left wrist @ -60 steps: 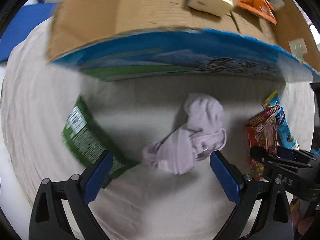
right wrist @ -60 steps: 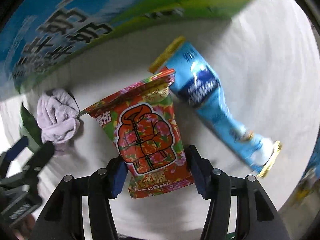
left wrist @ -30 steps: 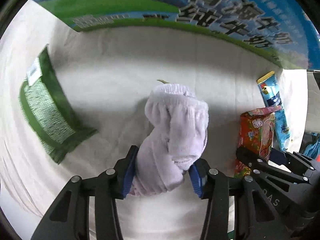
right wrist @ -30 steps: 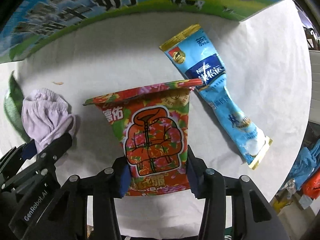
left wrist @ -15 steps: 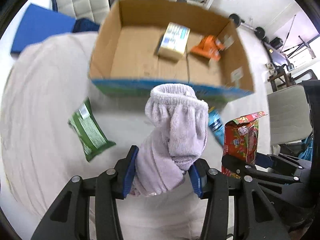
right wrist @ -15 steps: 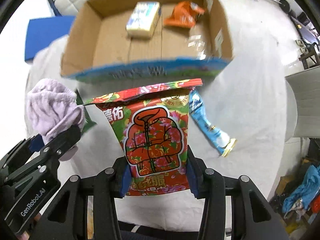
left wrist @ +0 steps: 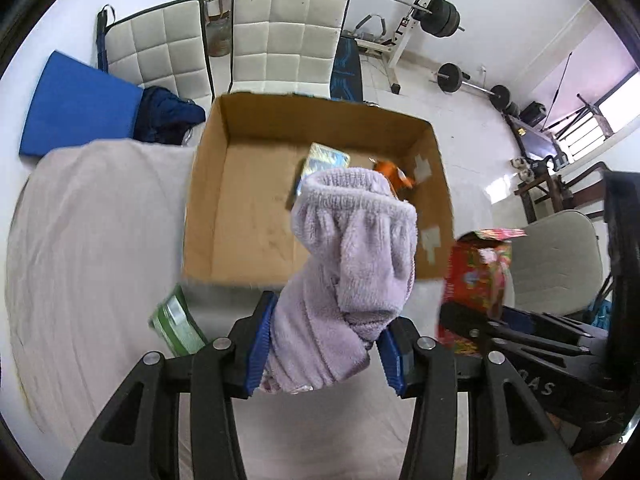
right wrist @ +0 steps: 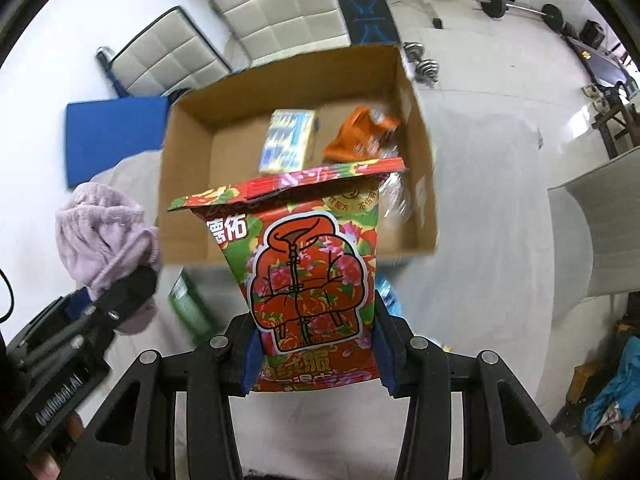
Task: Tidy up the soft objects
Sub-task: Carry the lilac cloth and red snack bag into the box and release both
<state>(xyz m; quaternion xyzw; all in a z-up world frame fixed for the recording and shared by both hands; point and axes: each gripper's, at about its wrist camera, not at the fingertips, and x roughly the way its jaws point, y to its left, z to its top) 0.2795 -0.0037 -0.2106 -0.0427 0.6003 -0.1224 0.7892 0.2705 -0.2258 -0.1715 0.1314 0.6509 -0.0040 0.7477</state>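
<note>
Tabletop cardboard box (left wrist: 204,216) holds tissue pack (right wrist: 286,142), orange packet (right wrist: 356,134).

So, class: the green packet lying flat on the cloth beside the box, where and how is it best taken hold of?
Probably across its narrow width, mid-length, coming from straight above. The green packet lies flat and long on the cloth, with its two long edges free, so the jaws can close over them; its end nearest the cardboard box looks crowded.

I'm seeing bright daylight entering from two o'clock, fisheye edges bending and darkening, table cloth (left wrist: 92,264) smearing at nine o'clock.
</note>
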